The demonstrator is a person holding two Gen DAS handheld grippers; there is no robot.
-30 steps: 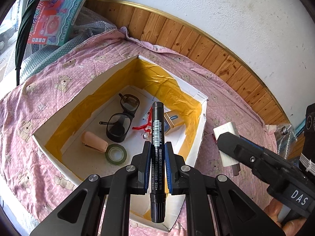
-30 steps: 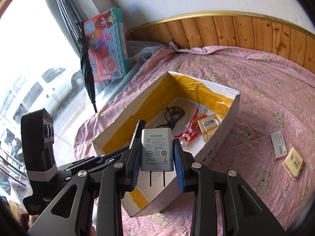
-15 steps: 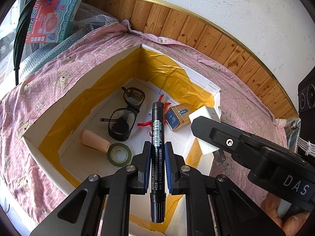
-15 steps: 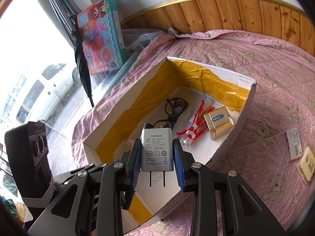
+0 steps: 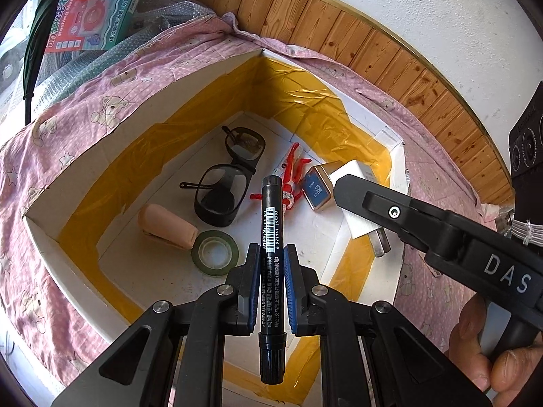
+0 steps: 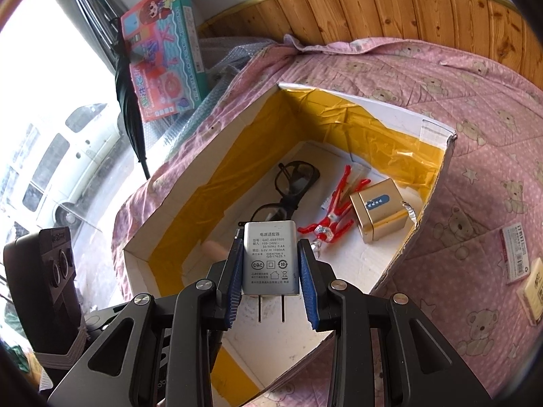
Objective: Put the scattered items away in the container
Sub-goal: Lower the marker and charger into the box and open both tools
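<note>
Both wrist views close above box (image 5: 85,183)

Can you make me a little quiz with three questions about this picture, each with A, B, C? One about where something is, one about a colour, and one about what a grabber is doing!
1. Where is the roll of tape?
A. On the pink blanket
B. Inside the box
C. In a gripper

2. What colour is the small tin?
A. Gold
B. Green
C. Purple

3. What is the left gripper doing?
A. Hanging open
B. Squeezing the glasses
C. Shut on the black marker

Answers:
1. B, the tape lies on the floor of the box, beside the marker's tip.
2. A, its sides shine gold, with a blue label.
3. C, both blue pads press the black marker.
</note>
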